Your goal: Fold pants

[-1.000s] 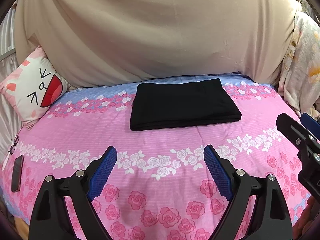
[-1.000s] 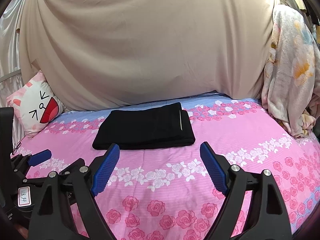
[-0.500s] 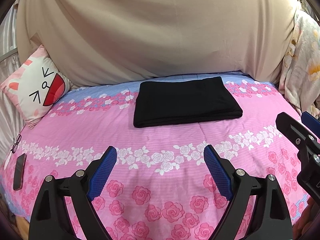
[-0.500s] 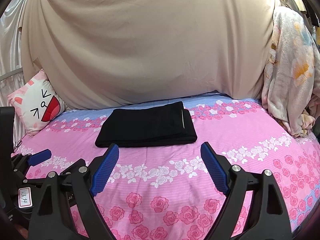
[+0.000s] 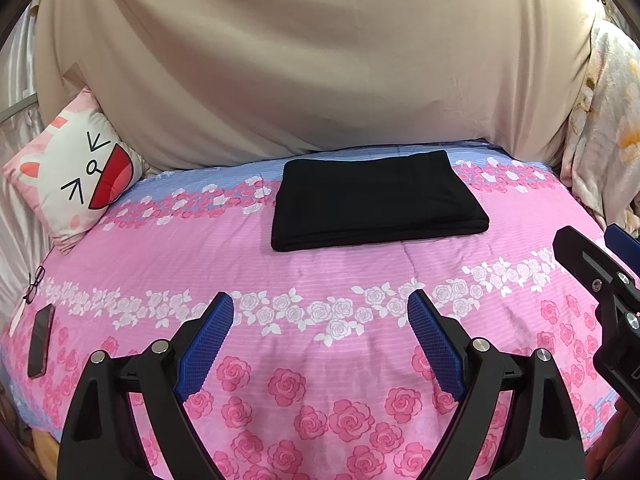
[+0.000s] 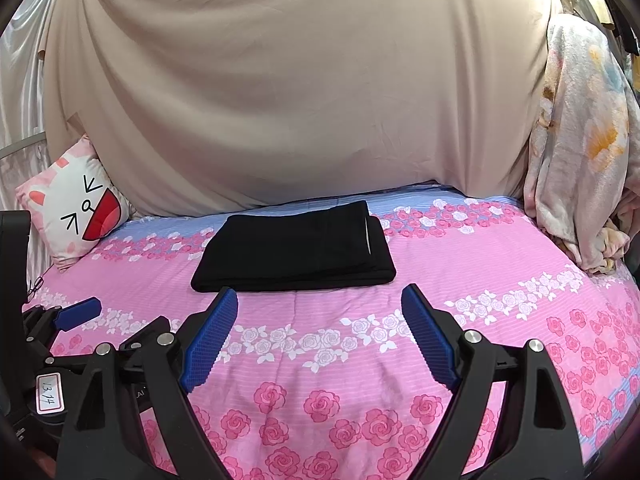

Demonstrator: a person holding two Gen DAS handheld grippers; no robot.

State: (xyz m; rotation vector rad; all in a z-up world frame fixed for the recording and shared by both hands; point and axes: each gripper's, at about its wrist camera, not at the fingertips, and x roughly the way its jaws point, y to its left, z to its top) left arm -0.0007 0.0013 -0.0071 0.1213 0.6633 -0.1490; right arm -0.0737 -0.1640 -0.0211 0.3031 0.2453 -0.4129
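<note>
A: Left wrist view — pants (image 5: 376, 200) folded flat on bedspread (image 5: 320, 280), at 12 o'clock, long axis 9-to-3.
B: Left gripper (image 5: 320, 336) & right gripper (image 6: 318, 330) both spread wide, empty; right looks nearer.

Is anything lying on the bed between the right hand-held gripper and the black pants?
Nothing visible. Only bare bedspread lies between the open right hand-held gripper and the folded pants.
</note>
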